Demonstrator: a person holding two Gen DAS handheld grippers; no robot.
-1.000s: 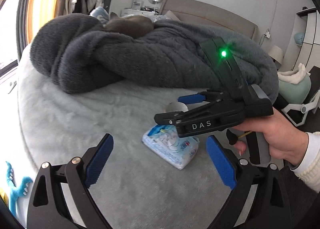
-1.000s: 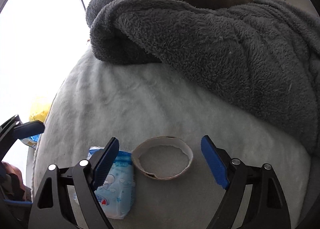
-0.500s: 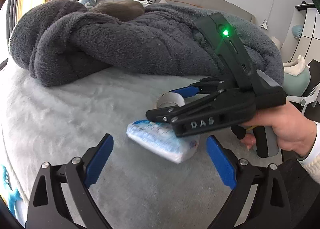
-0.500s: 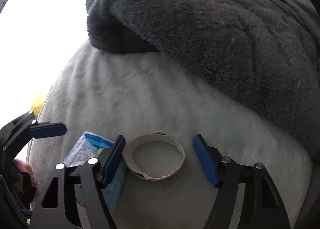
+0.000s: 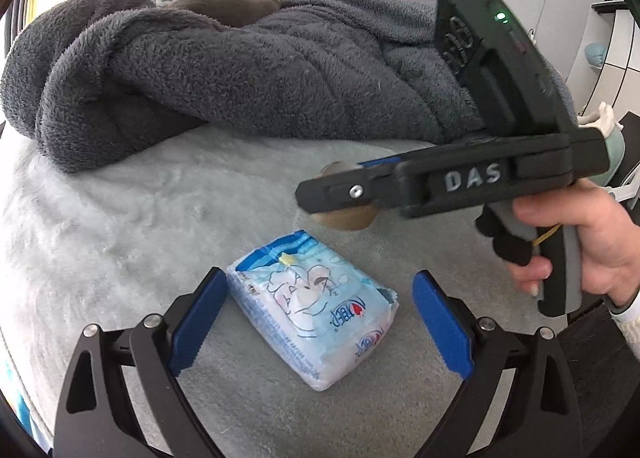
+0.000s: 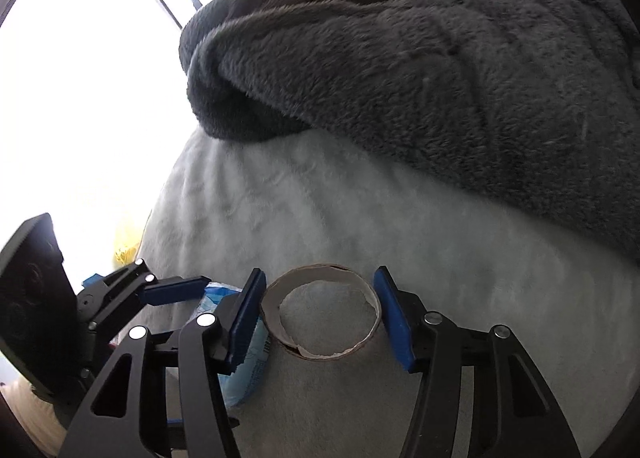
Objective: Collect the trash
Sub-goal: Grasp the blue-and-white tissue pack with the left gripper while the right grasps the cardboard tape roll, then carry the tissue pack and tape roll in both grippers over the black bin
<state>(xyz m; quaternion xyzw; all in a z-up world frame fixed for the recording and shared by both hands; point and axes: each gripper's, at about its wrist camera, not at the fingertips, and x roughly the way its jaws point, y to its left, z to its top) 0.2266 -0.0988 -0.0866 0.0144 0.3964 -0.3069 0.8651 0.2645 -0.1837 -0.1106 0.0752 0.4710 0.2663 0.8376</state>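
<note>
Right gripper [image 6: 320, 318] straddling cardboard ring [image 6: 320, 312], pads at nine and three o'clock touching its rim, jaws just closing in. Ring brown, torn-edged, flat on pale bedcover [image 6: 360, 218]. Left gripper [image 5: 316, 318] spread wide around blue-white tissue pack [image 5: 316, 310], unclamped. Grey blanket [image 5: 240, 70] at twelve.

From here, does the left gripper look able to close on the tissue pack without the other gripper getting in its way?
Probably yes: the tissue pack lies on the bed between the open left gripper jaws, while the right gripper works farther off at the cardboard ring.
</note>
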